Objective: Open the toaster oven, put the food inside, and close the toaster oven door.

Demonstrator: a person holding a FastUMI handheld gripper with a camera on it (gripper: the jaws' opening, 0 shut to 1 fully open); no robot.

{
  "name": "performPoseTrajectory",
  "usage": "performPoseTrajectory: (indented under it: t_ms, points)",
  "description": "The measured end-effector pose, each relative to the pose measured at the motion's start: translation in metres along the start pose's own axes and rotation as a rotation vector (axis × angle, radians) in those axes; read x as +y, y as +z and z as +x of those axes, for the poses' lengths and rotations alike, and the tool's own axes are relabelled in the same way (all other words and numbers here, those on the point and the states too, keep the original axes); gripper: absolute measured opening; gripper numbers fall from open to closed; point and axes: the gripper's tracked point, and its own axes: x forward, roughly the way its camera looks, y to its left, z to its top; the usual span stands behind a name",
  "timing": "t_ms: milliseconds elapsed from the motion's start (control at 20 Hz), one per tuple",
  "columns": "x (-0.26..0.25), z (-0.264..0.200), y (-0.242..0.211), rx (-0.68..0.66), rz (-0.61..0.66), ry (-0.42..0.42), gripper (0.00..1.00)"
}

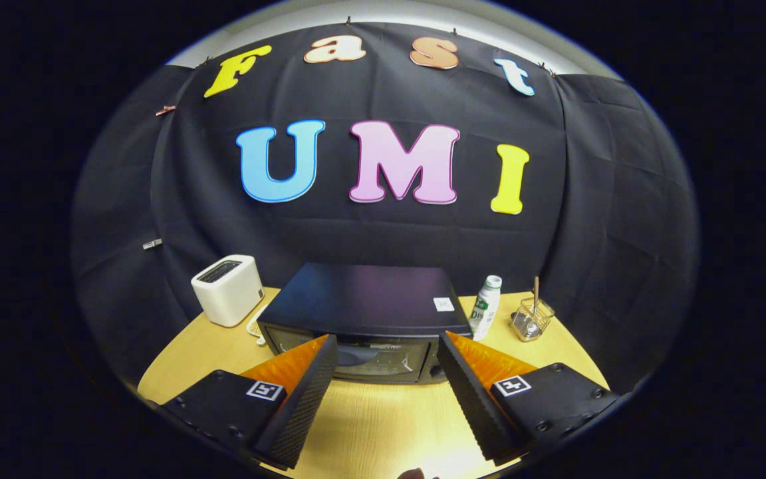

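Note:
A black toaster oven (364, 303) stands on the round wooden table (383, 419), its glass door (356, 356) shut and facing me. My gripper (387, 340) hangs above the table just in front of the oven, its fingers wide open with nothing between them. The fingertips frame the oven's front, left and right of the door. A small dark brown thing (412, 473) peeks up at the near table edge below the fingers; too little of it shows to tell what it is.
A white slot toaster (227, 289) sits left of the oven, with a pale cord or plug (255, 324) beside it. Right of the oven stand a white-and-green bottle (486, 307) and a clear holder (532, 318) with a stick in it. Black cloth walls close the back.

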Motion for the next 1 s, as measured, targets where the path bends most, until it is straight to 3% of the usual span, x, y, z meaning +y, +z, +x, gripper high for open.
performPoseTrajectory:
  t_ms: [450,1000]
  points:
    - [-0.065,-0.029,0.089,-0.167,-0.002,-0.056,0.98]
    - [-0.136,-0.039,0.111,-0.228,-0.01,-0.061,0.98]
